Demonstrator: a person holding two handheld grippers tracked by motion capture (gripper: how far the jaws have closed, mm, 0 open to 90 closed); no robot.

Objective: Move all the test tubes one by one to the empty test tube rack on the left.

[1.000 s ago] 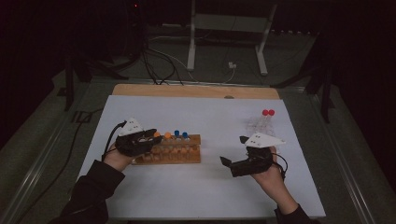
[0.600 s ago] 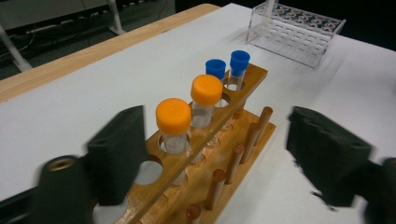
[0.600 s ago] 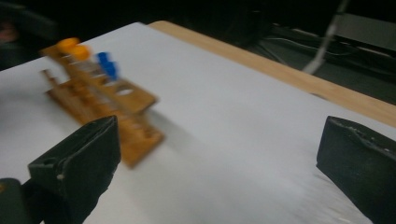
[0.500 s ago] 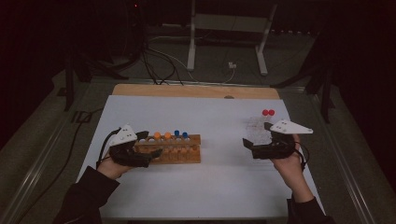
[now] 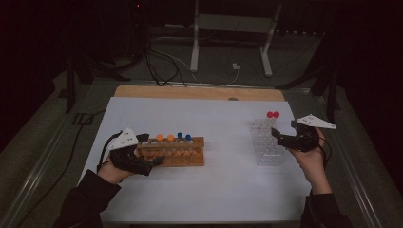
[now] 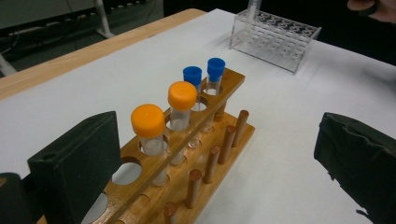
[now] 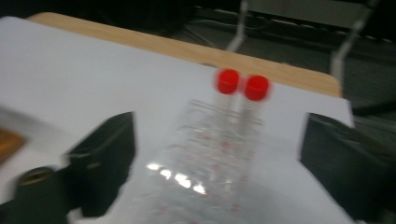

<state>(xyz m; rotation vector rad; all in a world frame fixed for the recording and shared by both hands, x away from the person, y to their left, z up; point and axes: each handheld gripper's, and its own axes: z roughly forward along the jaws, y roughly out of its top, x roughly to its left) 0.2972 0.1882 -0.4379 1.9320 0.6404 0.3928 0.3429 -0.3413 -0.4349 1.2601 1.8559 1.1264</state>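
Observation:
A wooden tube rack (image 5: pixel 176 154) (image 6: pixel 224 140) holds two orange-capped tubes (image 5: pixel 165 138) (image 6: pixel 159 121) and two blue-capped tubes (image 5: pixel 184 137) (image 6: pixel 205 74). My left gripper (image 5: pixel 151 151) (image 6: pixel 219 154) is at the rack's left end. Its jaws have just been opening and stand wide, with the rack's end between them untouched. At the right stands a clear plastic rack (image 5: pixel 267 145) (image 7: pixel 210 163) with two red-capped tubes (image 5: pixel 273 115) (image 7: pixel 243 86) at its far end. My right gripper (image 5: pixel 285 130) (image 7: pixel 217 158) faces that rack from its right. Its jaws have just been closing a little and straddle the rack without pressing on it.
A white sheet (image 5: pixel 228 190) covers the table, with a bare wooden strip (image 5: pixel 199 92) along the back edge. Beyond it are a stand's legs (image 5: pixel 195 47) and cables (image 5: pixel 157 66) on the floor. Metal rails (image 5: pixel 43 161) run along both sides.
My right gripper has moved from the table's front to the right and back, up to the clear rack. My left gripper has opened at the wooden rack's left end.

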